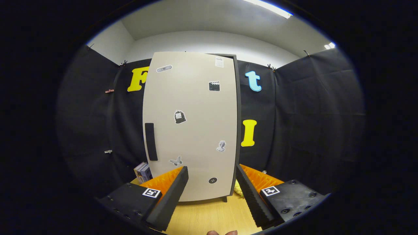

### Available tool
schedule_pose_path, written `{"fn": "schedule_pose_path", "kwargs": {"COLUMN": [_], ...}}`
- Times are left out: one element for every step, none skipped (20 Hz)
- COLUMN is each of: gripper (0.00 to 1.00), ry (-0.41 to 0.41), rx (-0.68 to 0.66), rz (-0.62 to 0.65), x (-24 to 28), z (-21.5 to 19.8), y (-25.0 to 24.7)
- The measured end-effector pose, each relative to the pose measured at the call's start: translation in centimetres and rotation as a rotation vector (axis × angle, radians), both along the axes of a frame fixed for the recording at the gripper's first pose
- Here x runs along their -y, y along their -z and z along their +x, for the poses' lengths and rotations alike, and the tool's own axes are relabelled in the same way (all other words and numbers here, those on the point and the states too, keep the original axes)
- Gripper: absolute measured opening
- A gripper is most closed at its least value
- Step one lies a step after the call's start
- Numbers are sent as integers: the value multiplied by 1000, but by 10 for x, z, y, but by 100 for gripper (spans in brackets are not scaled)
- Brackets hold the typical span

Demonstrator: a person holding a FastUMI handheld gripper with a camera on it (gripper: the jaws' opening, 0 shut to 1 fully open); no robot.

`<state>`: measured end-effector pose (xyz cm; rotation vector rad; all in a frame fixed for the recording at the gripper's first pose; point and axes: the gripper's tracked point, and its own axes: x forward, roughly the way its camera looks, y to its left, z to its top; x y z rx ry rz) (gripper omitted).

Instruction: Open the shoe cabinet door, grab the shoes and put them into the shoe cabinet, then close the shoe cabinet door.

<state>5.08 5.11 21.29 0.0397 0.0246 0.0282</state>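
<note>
A tall beige shoe cabinet [192, 124] stands upright on the wooden table, straight ahead of my fingers. Its door is closed and carries several small stickers. A black vertical handle [151, 141] sits near the door's left edge, above my left finger. My gripper [212, 178] is open, its two fingers spread wide with nothing between them, a short way in front of the door's lower part. A bit of something yellow [238, 188] peeks out beside the cabinet's lower right corner, next to my right finger; I cannot tell what it is.
A small stack of books or boxes [142, 172] stands left of the cabinet base. The wooden tabletop [209, 215] runs between my fingers and the cabinet. Black cloth walls close in the booth. Fingertips of a person's hand [222, 232] show below.
</note>
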Motion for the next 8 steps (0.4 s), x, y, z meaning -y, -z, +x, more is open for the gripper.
{"fn": "schedule_pose_path", "kwargs": {"gripper": [96,96,96,96,96,96,96,96], "ry": [-1,-1,1,5,7,8,8,11], "rx": [0,-2,0,1,3,4,4,5], "rz": [-1,0,2,2,1,1,0,0], "x": [1,1,1,2,3,4,3,5], "z": [0,-1,-1,-2,-2,-2,-2,-3], "y": [0,1,0,-1,-1,-1,-1,-1]}}
